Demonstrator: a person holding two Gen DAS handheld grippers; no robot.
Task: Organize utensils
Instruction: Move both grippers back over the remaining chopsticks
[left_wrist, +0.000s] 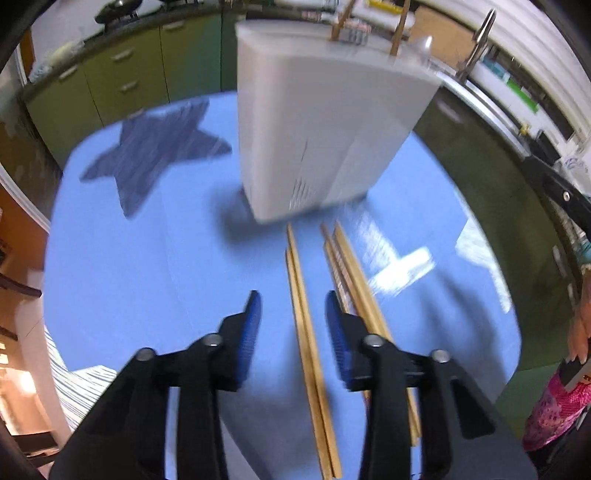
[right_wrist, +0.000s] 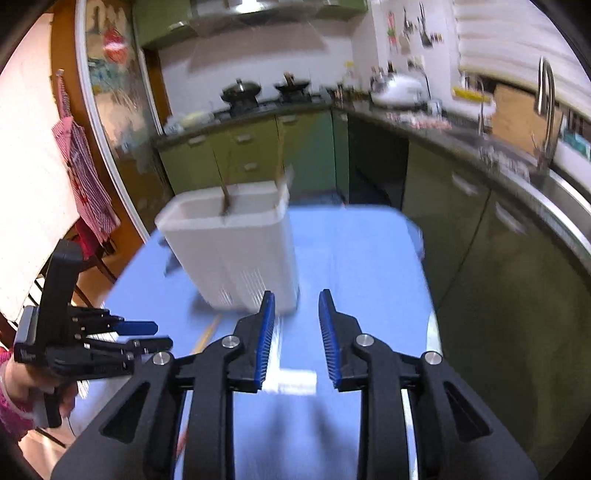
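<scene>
Left wrist view: the left tool (left_wrist: 293, 314) sits at lower centre with its blue-padded fingers (left_wrist: 255, 325) spread and nothing between the pads. It hovers over a blue worktop (left_wrist: 147, 277). One pair of wooden chopsticks (left_wrist: 308, 350) lies on the worktop and runs from the centre of the frame down to the lower edge, passing through the gap between the fingers without touching either pad. A second group of chopsticks (left_wrist: 351, 266) lies just right of the first, partly hidden under the right-hand finger. A white utensil holder (left_wrist: 317, 129) stands upright at upper centre, just beyond the far ends of the chopsticks; two sticks (left_wrist: 399, 29) rise from its top. A dark star-shaped mat (left_wrist: 155, 151) lies flat at upper left.

Right wrist view: the right tool (right_wrist: 297, 325) occupies lower centre, its fingers likewise spread and holding nothing. The white utensil holder (right_wrist: 236, 251) stands at centre left on the blue worktop (right_wrist: 362, 258), just beyond the left-hand finger. The left tool (right_wrist: 147, 334) appears at lower left. Motion blur softens both views.
</scene>
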